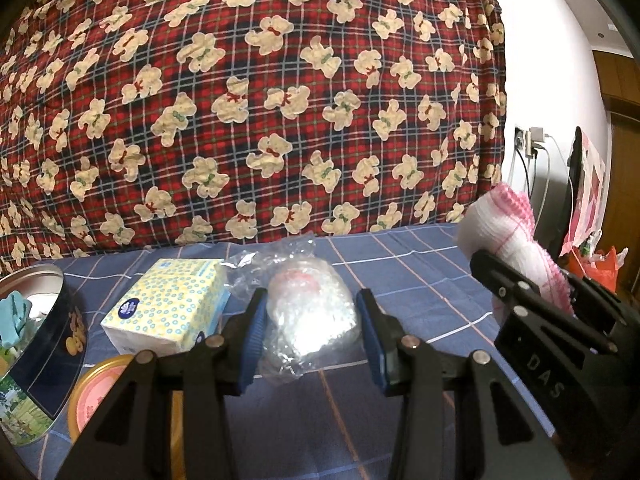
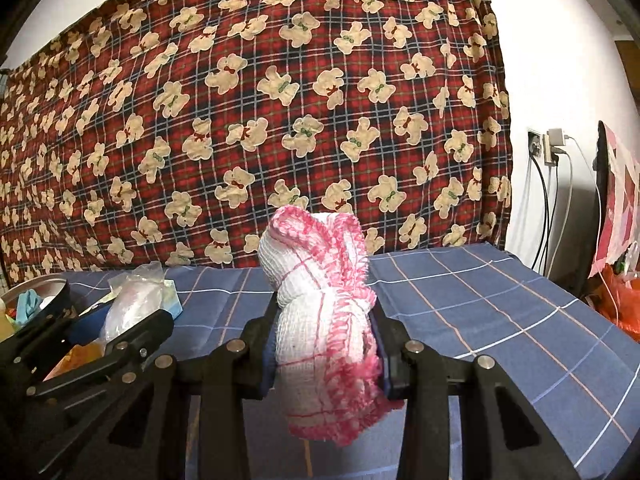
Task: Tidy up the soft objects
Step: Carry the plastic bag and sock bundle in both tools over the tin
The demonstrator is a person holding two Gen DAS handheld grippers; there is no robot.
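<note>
Meanwhile the right hand-held gripper [image 2: 326,336] is clamped on a bunched white cloth with pink stitched edging [image 2: 324,304], held above the blue checked worktop [image 2: 500,320]. The left hand-held gripper [image 1: 310,336] brackets a crumpled clear bubble-wrap bundle [image 1: 310,312], seemingly gripping it, beside a yellow dotted tissue pack [image 1: 168,304].

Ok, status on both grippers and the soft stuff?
Right gripper shut on pink-edged cloth. Left gripper shut on bubble-wrap bundle. Tissue pack beside it, nothing blocking.
</note>
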